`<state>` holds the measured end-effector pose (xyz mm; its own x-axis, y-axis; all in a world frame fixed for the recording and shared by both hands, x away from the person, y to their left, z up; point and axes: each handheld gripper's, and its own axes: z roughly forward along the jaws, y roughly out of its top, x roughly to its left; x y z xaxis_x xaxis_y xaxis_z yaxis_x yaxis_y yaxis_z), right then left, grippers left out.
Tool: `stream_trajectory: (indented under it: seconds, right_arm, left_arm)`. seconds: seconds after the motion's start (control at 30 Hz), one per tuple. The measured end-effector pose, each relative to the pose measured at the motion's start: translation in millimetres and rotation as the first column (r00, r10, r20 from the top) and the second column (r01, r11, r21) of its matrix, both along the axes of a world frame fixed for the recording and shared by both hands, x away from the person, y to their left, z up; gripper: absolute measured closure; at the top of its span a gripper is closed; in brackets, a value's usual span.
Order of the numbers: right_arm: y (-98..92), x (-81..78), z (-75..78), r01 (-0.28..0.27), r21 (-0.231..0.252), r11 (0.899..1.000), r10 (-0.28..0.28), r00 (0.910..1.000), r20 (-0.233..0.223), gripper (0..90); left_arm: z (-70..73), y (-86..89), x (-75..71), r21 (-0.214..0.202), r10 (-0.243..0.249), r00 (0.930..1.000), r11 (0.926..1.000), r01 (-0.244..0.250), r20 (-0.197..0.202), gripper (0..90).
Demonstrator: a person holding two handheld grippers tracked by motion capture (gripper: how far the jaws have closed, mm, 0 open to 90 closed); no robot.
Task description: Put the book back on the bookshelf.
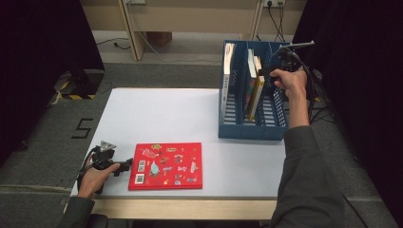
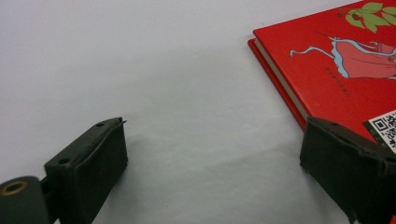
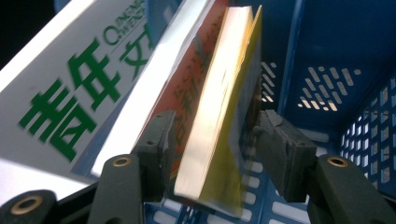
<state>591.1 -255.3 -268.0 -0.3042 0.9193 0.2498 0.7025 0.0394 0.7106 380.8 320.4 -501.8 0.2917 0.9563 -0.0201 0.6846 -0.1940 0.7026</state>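
Yellow book (image 3: 224,116) between right tongs (image 3: 212,140), untouched

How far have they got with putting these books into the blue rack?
Several books already stand in the blue rack. The right gripper is at the yellow-covered book in the middle slot; that book sits between its jaws, with a gap beside the right one, so it looks just set down. The red book lies flat on the table, with the left gripper open beside it, so it is probably next.
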Motion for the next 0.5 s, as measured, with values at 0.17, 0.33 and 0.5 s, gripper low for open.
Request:
stream_trajectory:
  seconds: [0.17, 0.33, 0.5]
  right_arm:
    - [-5.7, -11.5, -0.1, -0.025, 0.016, 1.000, 0.025, 0.9996, 0.016, 48.8]
    - [-12.0, -24.3, -4.1, -0.062, 0.014, 0.998, 0.062, 0.9978, 0.025, 49.2]
    - [-18.5, -33.6, -11.7, -0.078, 0.016, 0.997, 0.078, 0.9968, 0.016, 50.4]
  left_arm:
    - [0.0, -0.1, -0.1, -0.001, 0.000, 1.0000, 1.0000, 0.000, 0.000, 6.4]
    - [0.0, -0.1, 0.0, -0.001, 0.001, 1.0000, 1.0000, -0.001, 0.000, 6.4]
    - [0.0, -0.2, 0.1, -0.001, 0.002, 1.0000, 1.0000, -0.002, 0.000, 6.4]
